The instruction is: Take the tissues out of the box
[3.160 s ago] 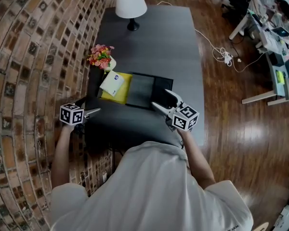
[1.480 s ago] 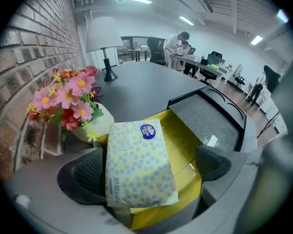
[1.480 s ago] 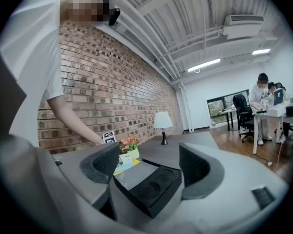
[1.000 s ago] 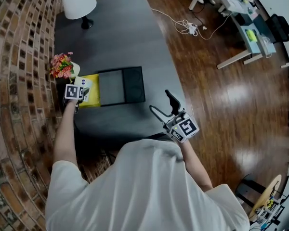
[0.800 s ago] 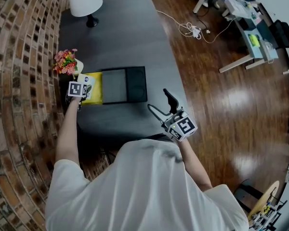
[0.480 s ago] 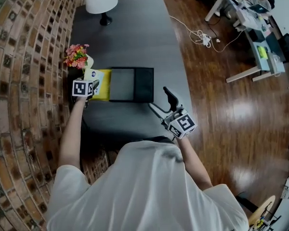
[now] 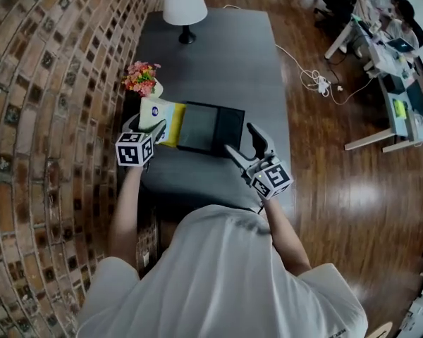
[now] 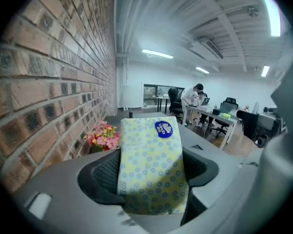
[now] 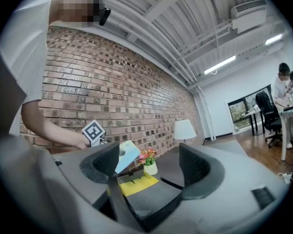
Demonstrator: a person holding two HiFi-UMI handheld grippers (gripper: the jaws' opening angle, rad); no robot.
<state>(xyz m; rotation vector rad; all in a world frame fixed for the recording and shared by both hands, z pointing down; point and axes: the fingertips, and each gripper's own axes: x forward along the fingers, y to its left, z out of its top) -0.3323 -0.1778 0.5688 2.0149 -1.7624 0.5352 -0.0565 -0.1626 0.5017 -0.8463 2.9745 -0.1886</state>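
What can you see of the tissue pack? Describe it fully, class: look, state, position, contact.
The tissue pack is a soft, plastic-wrapped block, pale yellow with small blue-green rings and a blue oval logo near its far end. The left gripper grips its near end between both pads, holding it raised and tilted over the yellow box. Nothing else seems to touch it.

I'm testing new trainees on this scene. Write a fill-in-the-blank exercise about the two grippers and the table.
1. The left gripper is shut on the tissue pack, whose round logo is ___.
2. The right gripper has its jaws ___, with nothing between them.
3. At the far end of the table stands a white-shaded ___.
Missing words: blue; open; lamp.
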